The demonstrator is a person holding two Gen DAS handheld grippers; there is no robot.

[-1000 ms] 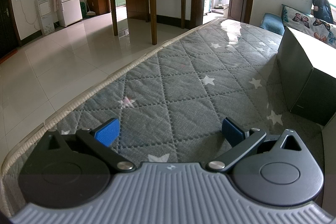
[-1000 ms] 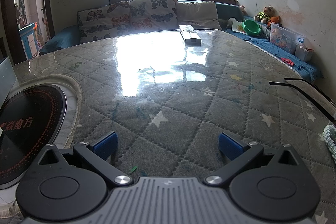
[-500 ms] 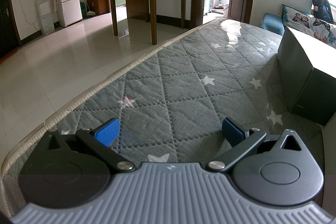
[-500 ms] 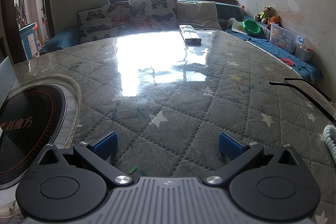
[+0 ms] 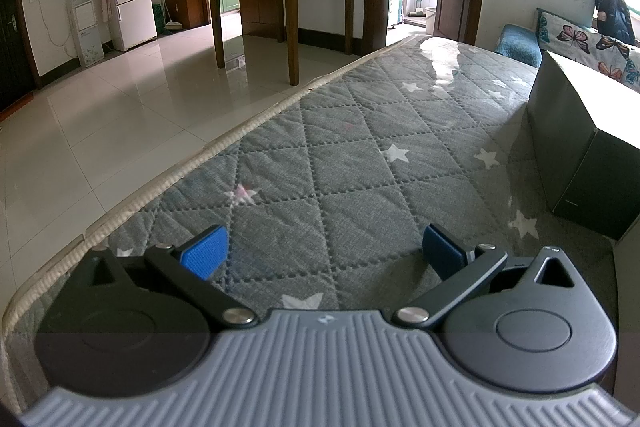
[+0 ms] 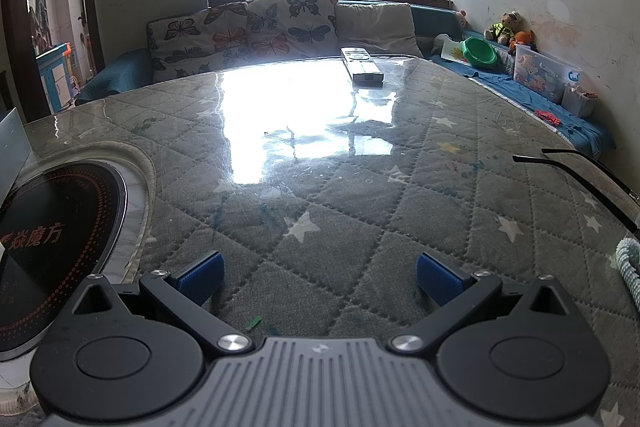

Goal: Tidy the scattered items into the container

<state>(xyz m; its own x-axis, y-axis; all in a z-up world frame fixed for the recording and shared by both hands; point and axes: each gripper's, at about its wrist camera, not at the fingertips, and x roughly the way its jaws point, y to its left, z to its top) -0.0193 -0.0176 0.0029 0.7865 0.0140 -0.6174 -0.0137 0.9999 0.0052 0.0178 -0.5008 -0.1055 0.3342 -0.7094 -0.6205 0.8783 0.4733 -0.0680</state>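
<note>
Dark grey-green and box-shaped, the container (image 5: 576,147) sits on the quilted, star-patterned table cover (image 5: 360,167) at the right edge of the left wrist view, ahead and to the right of the left gripper (image 5: 324,251). That gripper's blue-padded fingers (image 5: 204,253) are spread wide with only bare cover between them. In the right wrist view, the right gripper (image 6: 320,275) is likewise spread wide and empty, low over the same cover. A pair of black-framed glasses (image 6: 580,167) lies to its right, arms unfolded, with a pale ribbed cord-like object (image 6: 628,263) just beside them at the frame edge. A grey remote control (image 6: 362,65) rests at the far end of the table, well apart from both. To the gripper's left is a round black induction hob (image 6: 56,235) set into the tabletop. Beyond the table are butterfly-print cushions (image 6: 248,27) under a bright window.
</note>
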